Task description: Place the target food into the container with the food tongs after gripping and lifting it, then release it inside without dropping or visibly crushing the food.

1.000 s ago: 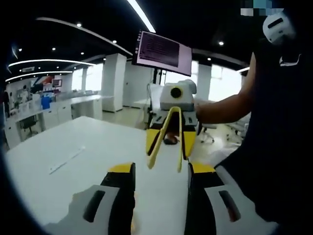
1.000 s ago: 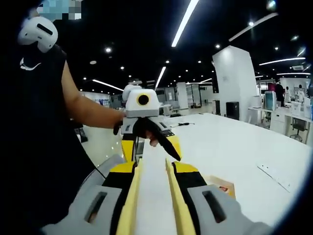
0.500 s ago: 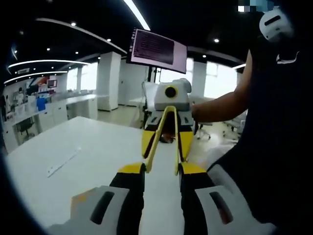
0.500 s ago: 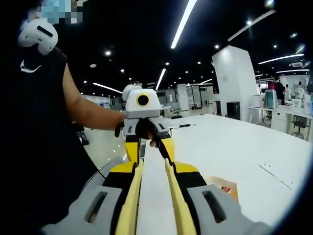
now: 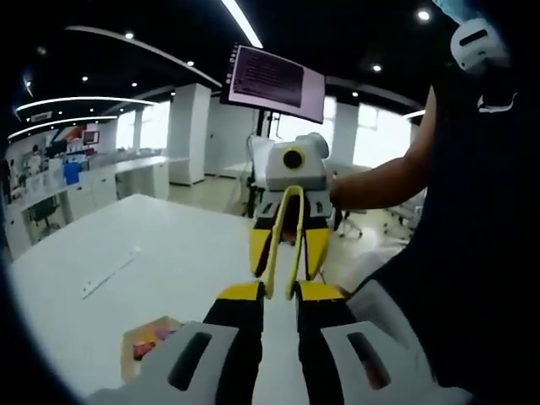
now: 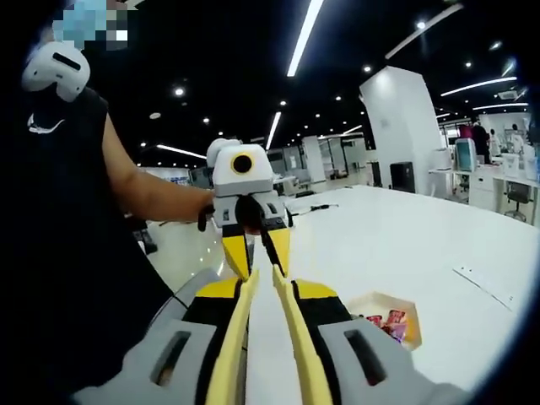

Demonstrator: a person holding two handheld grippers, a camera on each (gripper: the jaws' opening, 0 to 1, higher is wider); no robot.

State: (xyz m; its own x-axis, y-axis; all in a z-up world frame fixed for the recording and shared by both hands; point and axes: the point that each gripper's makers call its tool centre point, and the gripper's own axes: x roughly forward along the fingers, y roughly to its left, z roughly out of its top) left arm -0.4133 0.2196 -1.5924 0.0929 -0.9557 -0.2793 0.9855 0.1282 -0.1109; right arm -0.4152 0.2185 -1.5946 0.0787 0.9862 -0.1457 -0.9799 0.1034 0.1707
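Tongs (image 6: pixel 257 337) clamped in right gripper (image 6: pixel 260 291) — container (image 6: pixel 384 325) right of it

The wooden container (image 5: pixel 139 350) on the desk (image 5: pixel 169 253) is partly hidden behind the left claw (image 5: pixel 277 297) in the left gripper view; the red pieces inside are too blurred to name. In the right gripper view the right claw (image 6: pixel 261 283) cuts off the container's near left corner. The yellow tongs' (image 6: pixel 253 337) handle ends run off the bottom edge there.
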